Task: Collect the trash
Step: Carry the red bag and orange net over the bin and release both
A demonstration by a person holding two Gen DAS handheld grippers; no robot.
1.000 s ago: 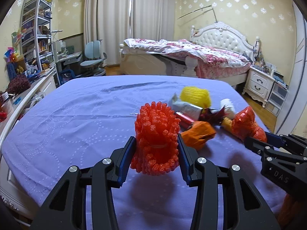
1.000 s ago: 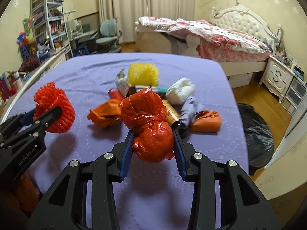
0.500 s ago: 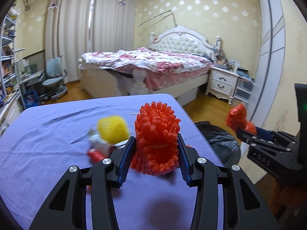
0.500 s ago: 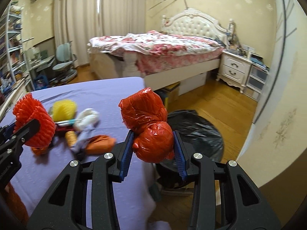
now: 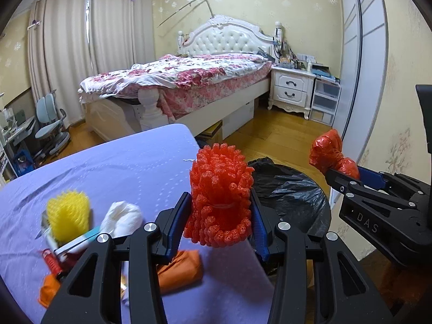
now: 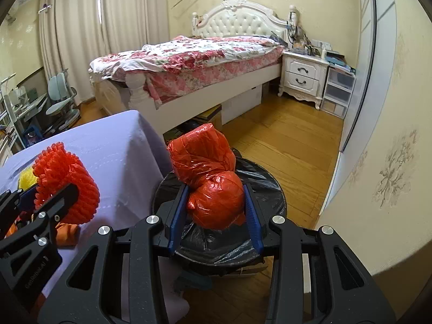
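A purple-covered bench carries a yellow foam net, a white wad, an orange wrapper and a small red tube.

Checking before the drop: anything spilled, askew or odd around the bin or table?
Nothing stands out. The black-lined bin stands upright on the floor beside the purple table, with no spill visible. Left gripper holds the red foam net; right gripper holds the red plastic bundle in front of the bin.
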